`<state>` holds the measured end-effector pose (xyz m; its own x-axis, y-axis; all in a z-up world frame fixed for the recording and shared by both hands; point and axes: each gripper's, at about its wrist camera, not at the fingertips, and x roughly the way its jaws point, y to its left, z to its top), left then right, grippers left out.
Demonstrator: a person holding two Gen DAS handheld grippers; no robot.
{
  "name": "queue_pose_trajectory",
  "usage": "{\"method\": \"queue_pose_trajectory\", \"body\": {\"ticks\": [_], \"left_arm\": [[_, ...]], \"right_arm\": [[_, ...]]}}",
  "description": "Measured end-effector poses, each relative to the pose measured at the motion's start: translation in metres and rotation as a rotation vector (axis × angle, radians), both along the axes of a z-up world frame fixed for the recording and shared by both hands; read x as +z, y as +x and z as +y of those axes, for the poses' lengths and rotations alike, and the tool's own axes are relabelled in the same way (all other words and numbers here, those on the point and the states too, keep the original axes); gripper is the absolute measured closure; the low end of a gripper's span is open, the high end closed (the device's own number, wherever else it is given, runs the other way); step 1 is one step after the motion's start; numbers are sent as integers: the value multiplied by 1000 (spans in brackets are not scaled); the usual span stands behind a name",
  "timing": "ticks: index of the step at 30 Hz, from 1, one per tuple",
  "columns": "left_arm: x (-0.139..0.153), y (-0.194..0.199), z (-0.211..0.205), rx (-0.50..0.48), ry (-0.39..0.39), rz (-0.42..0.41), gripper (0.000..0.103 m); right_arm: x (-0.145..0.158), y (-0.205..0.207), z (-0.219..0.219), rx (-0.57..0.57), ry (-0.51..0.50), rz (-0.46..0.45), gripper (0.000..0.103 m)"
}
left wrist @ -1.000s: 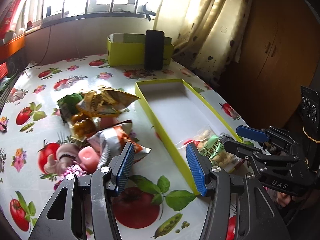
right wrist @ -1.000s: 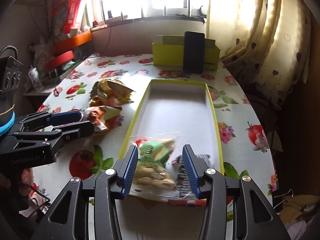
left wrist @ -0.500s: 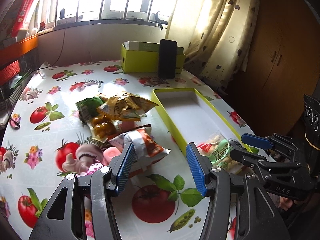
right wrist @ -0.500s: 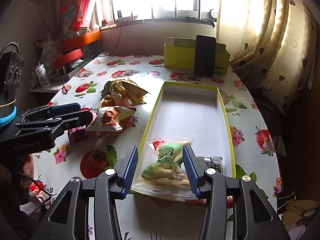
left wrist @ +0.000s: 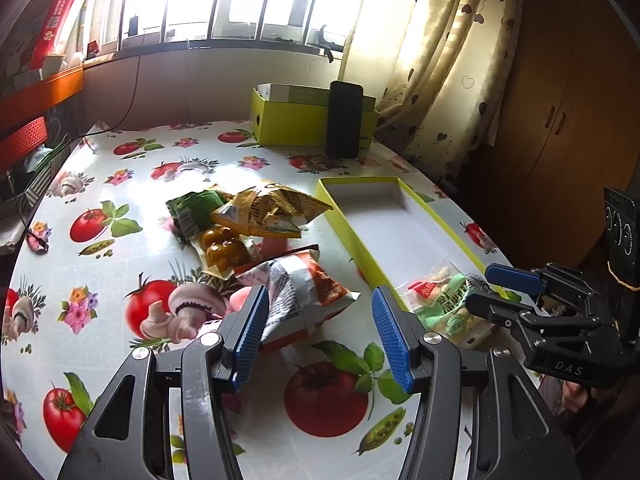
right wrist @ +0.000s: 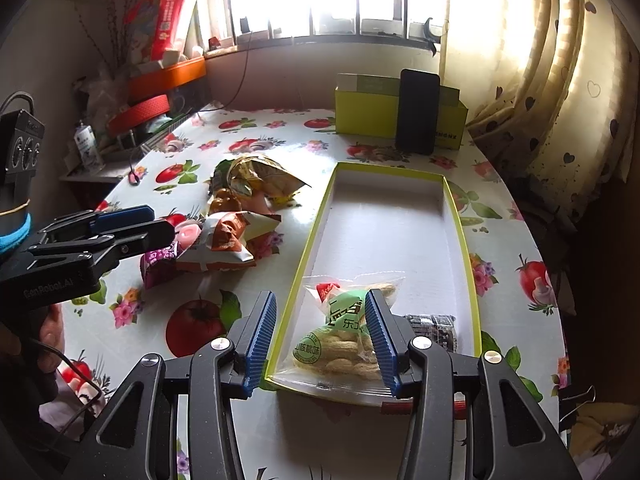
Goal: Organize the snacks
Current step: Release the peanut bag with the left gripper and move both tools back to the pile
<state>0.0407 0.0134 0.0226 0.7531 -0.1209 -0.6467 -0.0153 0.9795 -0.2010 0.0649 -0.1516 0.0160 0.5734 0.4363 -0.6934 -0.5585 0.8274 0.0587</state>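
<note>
Orange pack (left wrist: 304, 292) is best straddled squarely and pinched mid-body by the left gripper (left wrist: 320, 334), both grippers' fingers now held apart, empty.

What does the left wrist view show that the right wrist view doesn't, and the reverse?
Only the left wrist view shows the wooden cupboard and the green packet plainly. Only the right wrist view shows the dark packet lying in the tray beside the peanut bag, and the spray can. Both show the tray, peanut bag, snack pile, phone and both tongs, left and right, open.
</note>
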Motion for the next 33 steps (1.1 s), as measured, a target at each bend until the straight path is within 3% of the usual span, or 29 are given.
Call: {"method": "queue_pose_trajectory", "body": {"ticks": [17,26,33], "left_arm": [[-22,-13,56,125,28,47,48],[-43,-5,61,27,44,98,48],[-57,4,56,-82,104,121,48]], "right_arm": [[-1,5,38,79,7,11,58],[-7,13,59,108,7,32,58],[-12,21,71,116,-3,53,58]]}}
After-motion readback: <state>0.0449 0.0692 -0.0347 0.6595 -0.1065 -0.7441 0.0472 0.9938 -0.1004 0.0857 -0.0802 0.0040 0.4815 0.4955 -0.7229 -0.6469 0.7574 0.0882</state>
